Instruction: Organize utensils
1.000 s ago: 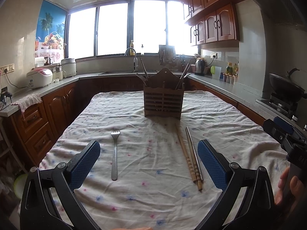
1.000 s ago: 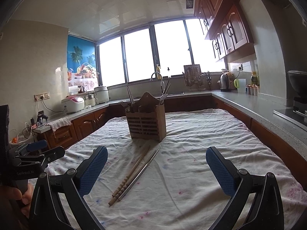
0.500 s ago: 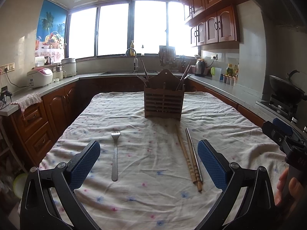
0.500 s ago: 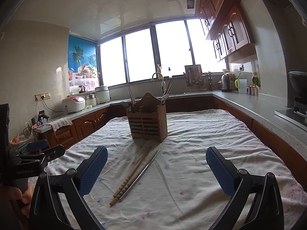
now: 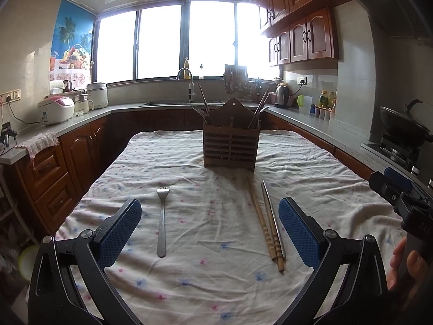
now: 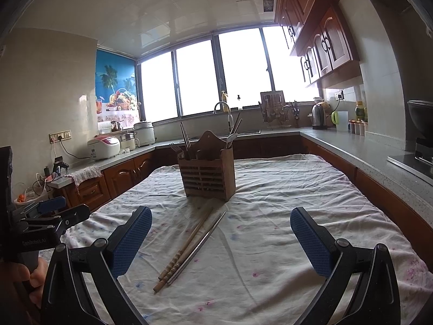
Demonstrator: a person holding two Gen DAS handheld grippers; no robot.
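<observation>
Two grippers are in my hands, and both are spread wide with nothing between their blue pads: my left gripper [image 5: 209, 228] and my right gripper [image 6: 220, 237] hover low over the table [image 5: 189, 284], which is covered by a speckled white cloth. From the left wrist view, a metal fork [image 5: 161, 218] lies flat at 11 o'clock, tines pointing away from me, and a bundle of chopsticks [image 5: 266, 224] lies at 1 o'clock, just inside my right-hand pad. From the right wrist view, the chopsticks [image 6: 189, 246] slant at 11 o'clock. Farther out at 12 o'clock stands a slatted wooden utensil holder [image 5: 230, 146], upright, with a few utensils poking up from it; the chopsticks' far ends reach close to its base.
</observation>
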